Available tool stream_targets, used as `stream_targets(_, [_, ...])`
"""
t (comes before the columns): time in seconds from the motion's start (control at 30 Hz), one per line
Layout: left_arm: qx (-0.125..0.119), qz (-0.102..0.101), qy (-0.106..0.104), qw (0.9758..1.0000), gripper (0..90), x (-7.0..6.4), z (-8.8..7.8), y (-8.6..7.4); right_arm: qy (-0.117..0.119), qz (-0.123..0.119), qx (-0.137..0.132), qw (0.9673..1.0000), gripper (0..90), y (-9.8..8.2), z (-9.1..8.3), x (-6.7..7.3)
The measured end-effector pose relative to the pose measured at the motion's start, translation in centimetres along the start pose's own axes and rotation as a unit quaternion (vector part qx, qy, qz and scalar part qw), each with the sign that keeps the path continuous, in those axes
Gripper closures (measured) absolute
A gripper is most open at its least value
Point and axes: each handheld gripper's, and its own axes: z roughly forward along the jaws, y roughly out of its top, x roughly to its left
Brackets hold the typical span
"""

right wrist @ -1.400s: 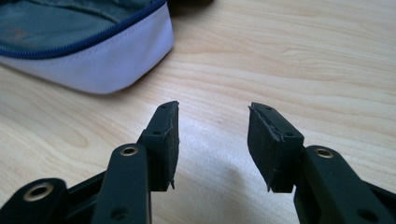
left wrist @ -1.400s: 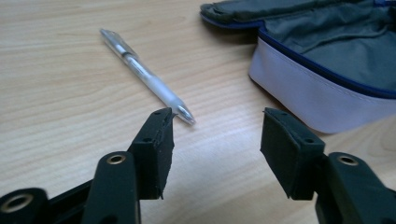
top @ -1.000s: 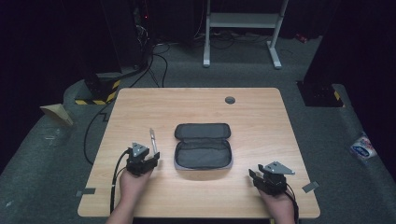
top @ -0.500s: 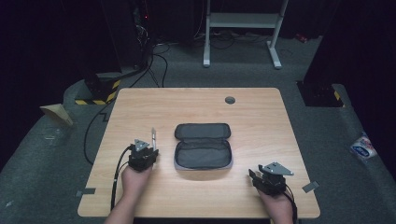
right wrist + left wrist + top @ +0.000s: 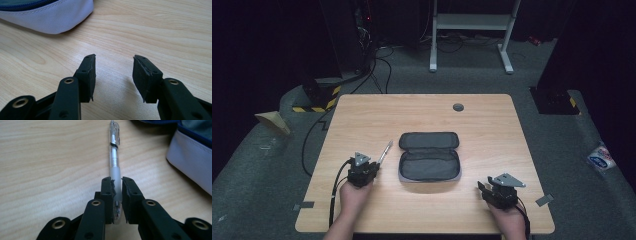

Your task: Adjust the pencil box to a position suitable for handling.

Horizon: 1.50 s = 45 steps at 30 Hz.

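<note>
Clear plastic marks the pen (image 5: pixel 115 162), which the left hand-held gripper (image 5: pixel 116 185) has clamped by its frosted grip end, the jaws pressed against both sides of the barrel. In the high view the pen (image 5: pixel 385 152) juts forward and to the right from that hand-held gripper (image 5: pixel 373 166), its far end near the left edge of the open pencil case (image 5: pixel 430 156). Whether it is lifted off the table (image 5: pixel 362 115) or lying on it I cannot tell. The case sits unzipped at the middle of the table, its dark inside looking bare.

So 1 step looks done: the pen is gripped. Left to do, by my reading, is carrying it over the case's rim and letting go inside, then perhaps closing the case. The right hand-held gripper (image 5: pixel 113 75) rests near the table's front right corner, jaws spread wide with nothing between them, well apart from the case (image 5: pixel 47 17).
</note>
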Motion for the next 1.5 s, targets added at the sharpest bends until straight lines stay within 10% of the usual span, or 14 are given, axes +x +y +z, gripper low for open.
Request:
stream_targets(0.4, [0.044,0.014,-0.027,0.9986,79.0,-0.3,-3.0,-1.6,0.009,0.006,0.001,0.9999,52.6,0.2,0.2,-0.2])
stream_targets(0.57, [0.025,0.019,-0.033,0.999,70.7,-0.2,-3.0,-1.1,0.013,0.008,0.0,0.9999,52.6,0.3,0.2,-0.4])
stream_targets(1.0, [-0.014,0.041,-0.042,0.9982,69.9,-0.9,-0.3,0.2,0.01,0.01,0.004,0.9999,52.4,0.2,0.3,-0.3])
stream_targets(1.5, [-0.003,0.041,-0.025,0.9988,76.8,-0.9,0.8,0.5,0.005,0.007,0.004,1.0,51.8,0.1,0.3,-0.2])
